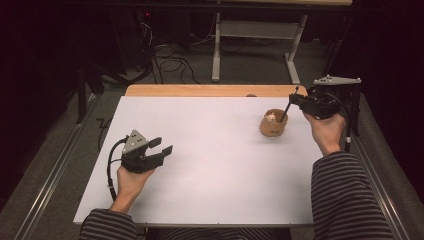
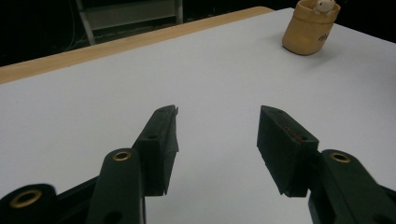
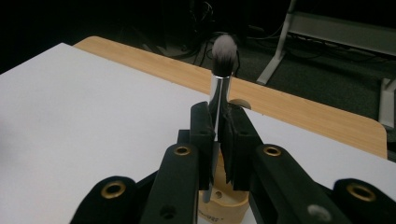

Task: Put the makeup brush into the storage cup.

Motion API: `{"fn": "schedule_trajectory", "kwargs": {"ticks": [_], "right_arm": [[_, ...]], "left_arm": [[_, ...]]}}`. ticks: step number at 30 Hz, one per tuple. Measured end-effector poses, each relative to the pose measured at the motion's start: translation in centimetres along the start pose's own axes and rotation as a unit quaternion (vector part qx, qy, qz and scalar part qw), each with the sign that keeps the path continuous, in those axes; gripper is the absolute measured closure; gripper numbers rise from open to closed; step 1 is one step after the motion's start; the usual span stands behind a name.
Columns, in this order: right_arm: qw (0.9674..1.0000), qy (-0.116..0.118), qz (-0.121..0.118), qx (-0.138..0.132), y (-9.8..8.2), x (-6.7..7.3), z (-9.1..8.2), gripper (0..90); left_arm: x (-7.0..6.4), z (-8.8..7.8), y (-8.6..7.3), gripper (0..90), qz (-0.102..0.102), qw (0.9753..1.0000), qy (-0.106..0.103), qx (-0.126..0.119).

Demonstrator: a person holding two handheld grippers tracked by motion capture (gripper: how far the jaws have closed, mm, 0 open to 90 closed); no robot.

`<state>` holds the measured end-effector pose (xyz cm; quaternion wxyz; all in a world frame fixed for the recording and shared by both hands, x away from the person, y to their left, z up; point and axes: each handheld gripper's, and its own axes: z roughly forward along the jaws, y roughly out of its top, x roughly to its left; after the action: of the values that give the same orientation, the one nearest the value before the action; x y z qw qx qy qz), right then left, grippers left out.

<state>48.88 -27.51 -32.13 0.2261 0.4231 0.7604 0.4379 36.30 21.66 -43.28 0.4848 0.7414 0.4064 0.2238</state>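
Striped sleeves come in from the near edge of the white table (image 1: 210, 165), a hand on each tool. Over on the left, the left gripper (image 1: 161, 145) rests low on the board near the person's side, its jaws spread wide apart with bare white surface between them; in its own view the left gripper (image 2: 217, 123) looks across the table toward the tan cup (image 2: 309, 29), which stands well apart at the far right with a small pale thing poking out of its mouth. Moving right, the tan cup (image 1: 273, 123) sits near the far right part of the board, just before the wooden strip (image 1: 200, 90) at the back edge. Right of it, the right gripper (image 1: 295, 98) is held up above the cup's far side, jaws clamped together on a makeup brush (image 1: 286, 110) whose dark handle slants down into the cup. In the right gripper view the right gripper (image 3: 217, 122) pinches the silver ferrule, the makeup brush (image 3: 221, 70) standing upright with its grey-white bristles on top, and the tan cup (image 3: 224, 200) directly beneath. The brush's lower end is hidden behind the jaws, and the cup is cut off at the bottom. What the pale thing in the cup is, I cannot tell.
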Motion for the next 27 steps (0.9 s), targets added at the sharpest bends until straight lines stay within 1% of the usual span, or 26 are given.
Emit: {"fn": "schedule_trajectory", "kwargs": {"ticks": [5,12,27], "right_arm": [[1.0,-0.007,0.003,-0.001,0.2,-0.3,0.5,85.4],[0.9998,-0.018,0.008,0.004,0.0,-0.6,1.3,85.4],[0.9995,-0.027,0.008,0.016,-0.4,-0.8,3.1,85.3]], "left_arm": [[0.0,0.0,0.0,47.7,-0.001,1.0,0.0,0.0],[0.0,0.0,0.0,47.7,-0.001,1.0,0.001,-0.001],[0.1,-0.1,0.0,47.8,-0.004,1.0,0.001,-0.003]]}}
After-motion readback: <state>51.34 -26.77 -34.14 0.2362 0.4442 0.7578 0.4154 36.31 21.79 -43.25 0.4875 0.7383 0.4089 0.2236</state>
